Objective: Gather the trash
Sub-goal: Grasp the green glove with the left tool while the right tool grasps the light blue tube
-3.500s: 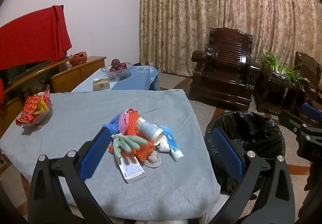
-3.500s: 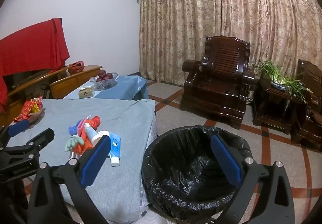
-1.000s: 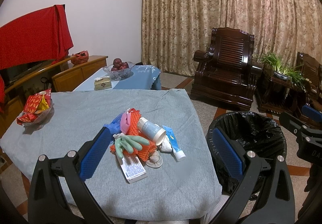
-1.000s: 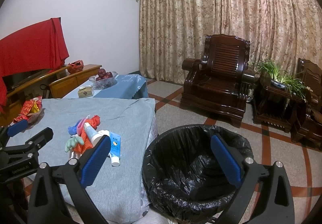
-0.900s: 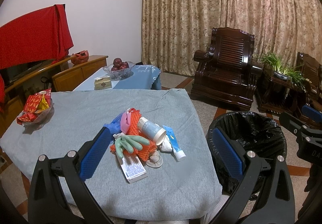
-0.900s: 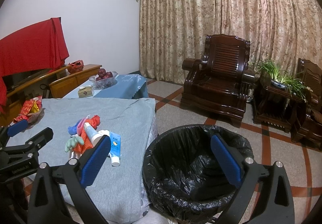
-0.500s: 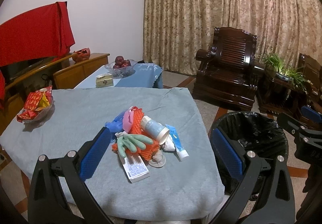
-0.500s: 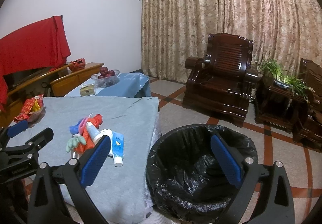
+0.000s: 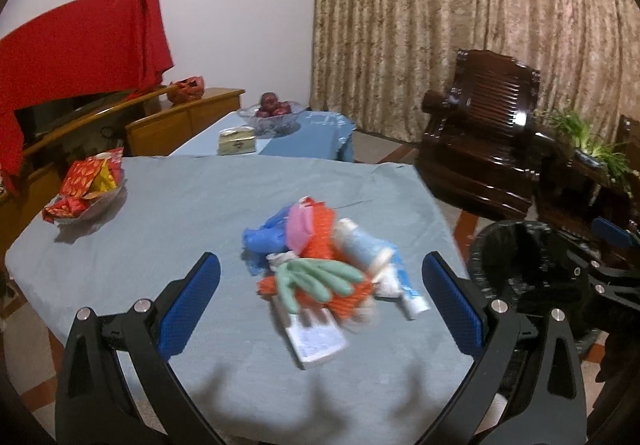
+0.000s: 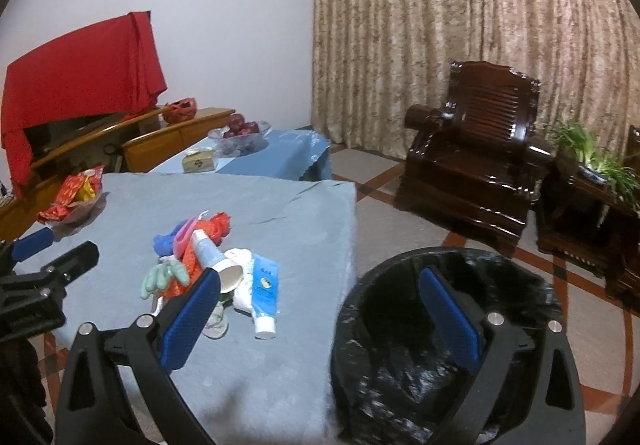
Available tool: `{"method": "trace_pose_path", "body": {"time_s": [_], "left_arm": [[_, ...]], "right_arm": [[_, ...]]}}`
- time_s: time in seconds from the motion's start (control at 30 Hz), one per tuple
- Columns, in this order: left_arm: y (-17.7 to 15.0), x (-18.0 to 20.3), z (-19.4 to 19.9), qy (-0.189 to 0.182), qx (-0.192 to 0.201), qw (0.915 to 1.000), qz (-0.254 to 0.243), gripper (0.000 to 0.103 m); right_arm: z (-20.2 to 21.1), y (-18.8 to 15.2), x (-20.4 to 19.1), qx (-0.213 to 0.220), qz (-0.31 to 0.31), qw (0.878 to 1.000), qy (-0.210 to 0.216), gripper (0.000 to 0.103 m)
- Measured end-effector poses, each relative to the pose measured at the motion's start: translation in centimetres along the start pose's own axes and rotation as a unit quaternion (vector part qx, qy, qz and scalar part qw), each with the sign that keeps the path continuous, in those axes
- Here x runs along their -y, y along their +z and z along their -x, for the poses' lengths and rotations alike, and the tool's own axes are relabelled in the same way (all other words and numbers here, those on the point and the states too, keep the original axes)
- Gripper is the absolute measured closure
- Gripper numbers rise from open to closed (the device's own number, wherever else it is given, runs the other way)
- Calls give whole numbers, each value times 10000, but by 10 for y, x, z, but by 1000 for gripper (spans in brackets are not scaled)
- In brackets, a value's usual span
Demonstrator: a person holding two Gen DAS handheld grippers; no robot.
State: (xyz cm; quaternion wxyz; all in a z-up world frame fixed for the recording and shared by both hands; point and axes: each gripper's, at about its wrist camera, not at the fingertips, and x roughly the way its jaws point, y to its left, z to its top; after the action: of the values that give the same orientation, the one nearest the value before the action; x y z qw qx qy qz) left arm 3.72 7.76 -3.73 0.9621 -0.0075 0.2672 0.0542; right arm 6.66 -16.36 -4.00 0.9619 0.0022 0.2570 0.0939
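From the left wrist view, the left gripper (image 9: 320,291) stands wide apart and holds nothing. The trash pile (image 9: 320,269) lies right ahead of it, framed between the two blue pads and a little beyond their tips, resting on the grey-blue tablecloth (image 9: 180,221). In the heap a green glove (image 9: 316,279), an orange net (image 9: 324,229), a blue crumpled bag (image 9: 266,237), a paper cup (image 9: 362,245), a tube (image 9: 408,291) and a flat white packet (image 9: 318,337) can be made out, though motion blur leaves the smaller bits unclear. The black-lined bin (image 9: 520,265) stands off to the right of the tongs, beside the table edge.

From the right wrist view, the right gripper (image 10: 320,319) is likewise spread open and empty. Its right pad hangs over the mouth of the bin, while the pile sits to the left of and beyond its left pad. The liner looks dark and crumpled; I cannot tell whether anything lies inside.

As I judge it, collection has barely started: every visible piece is on the cloth, nothing is gripped, and the whole pile remains to be moved to the bin.
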Motion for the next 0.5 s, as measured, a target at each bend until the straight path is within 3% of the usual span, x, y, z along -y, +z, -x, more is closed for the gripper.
{"method": "trace_pose_path", "body": {"time_s": [0.17,0.5], "left_arm": [[-9,-19,-19,161,-42,9998,-66,5],[-41,-47,-63,301,-412,9987,-34,5]], "right_arm": [[-35,-10,-18,-200,125,9995,192,7],[-109,-41,-37,-1012,279,9935,440,30]]}}
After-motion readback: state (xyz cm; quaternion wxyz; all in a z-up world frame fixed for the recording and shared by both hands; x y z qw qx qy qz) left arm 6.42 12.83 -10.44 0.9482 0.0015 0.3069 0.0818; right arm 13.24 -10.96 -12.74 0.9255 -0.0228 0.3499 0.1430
